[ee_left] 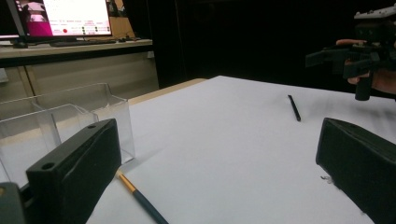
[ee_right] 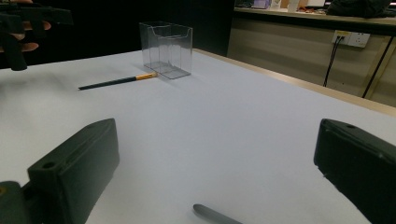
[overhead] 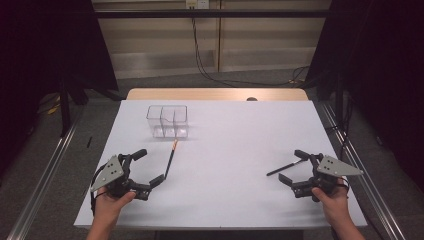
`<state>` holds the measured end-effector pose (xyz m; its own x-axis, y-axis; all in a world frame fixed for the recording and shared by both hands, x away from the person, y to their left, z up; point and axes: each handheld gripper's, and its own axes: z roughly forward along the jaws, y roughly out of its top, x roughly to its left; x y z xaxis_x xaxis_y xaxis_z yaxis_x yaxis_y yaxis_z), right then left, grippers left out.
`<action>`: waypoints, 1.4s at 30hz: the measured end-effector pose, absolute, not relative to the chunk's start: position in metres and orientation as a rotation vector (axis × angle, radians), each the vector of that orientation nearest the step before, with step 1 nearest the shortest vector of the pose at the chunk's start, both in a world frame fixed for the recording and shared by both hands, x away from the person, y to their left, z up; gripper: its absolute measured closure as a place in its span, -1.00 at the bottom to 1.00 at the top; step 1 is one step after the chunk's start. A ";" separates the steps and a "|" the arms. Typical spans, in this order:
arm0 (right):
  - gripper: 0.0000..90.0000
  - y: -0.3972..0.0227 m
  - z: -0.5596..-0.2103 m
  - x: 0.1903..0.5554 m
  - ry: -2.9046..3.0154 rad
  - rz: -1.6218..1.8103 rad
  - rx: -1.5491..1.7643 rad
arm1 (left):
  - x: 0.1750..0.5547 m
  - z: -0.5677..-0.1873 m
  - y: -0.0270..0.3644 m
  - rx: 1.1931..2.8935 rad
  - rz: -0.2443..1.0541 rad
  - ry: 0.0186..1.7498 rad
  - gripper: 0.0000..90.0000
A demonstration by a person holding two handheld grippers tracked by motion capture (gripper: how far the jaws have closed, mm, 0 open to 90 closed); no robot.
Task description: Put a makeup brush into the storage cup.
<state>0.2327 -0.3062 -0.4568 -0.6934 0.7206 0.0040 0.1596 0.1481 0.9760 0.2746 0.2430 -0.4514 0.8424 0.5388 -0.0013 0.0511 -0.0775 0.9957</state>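
A dark pencil [overhead: 171, 159] with a gold band lies left of centre on the white table [overhead: 230, 135]. Its gold end points toward a clear compartment box [overhead: 167, 121]. My left gripper [overhead: 149, 167] is open just left of the pencil, whose near end lies between the jaws in the left gripper view [ee_left: 140, 198]. A black pen [overhead: 286, 167] lies at the right, one end between the open jaws of my right gripper [overhead: 292, 166]. The right gripper view shows that end [ee_right: 215, 214] low between the jaws, untouched.
The clear box [ee_right: 166, 49] stands toward the table's far left, with the pencil [ee_right: 116, 81] just in front of it. A strip of bare wood [overhead: 217, 94] edges the far side. Metal rails run along the floor on both sides. Cables hang behind the table.
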 end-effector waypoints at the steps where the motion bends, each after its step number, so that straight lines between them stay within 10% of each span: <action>1: -1.00 -0.306 -0.457 0.233 1.963 1.570 0.835 | 0.277 -0.452 0.242 1.602 0.420 0.478 -1.00; 42: -1.00 -0.305 -0.456 0.228 1.967 1.566 0.807 | 0.313 -0.441 0.213 1.587 0.436 0.517 -1.00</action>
<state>0.2284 -0.3054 -0.4558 -0.7016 0.7124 -0.0175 0.1427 0.1646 0.9760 0.3128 0.2135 -0.4410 0.8229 0.5676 -0.0277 0.0683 -0.0505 0.9964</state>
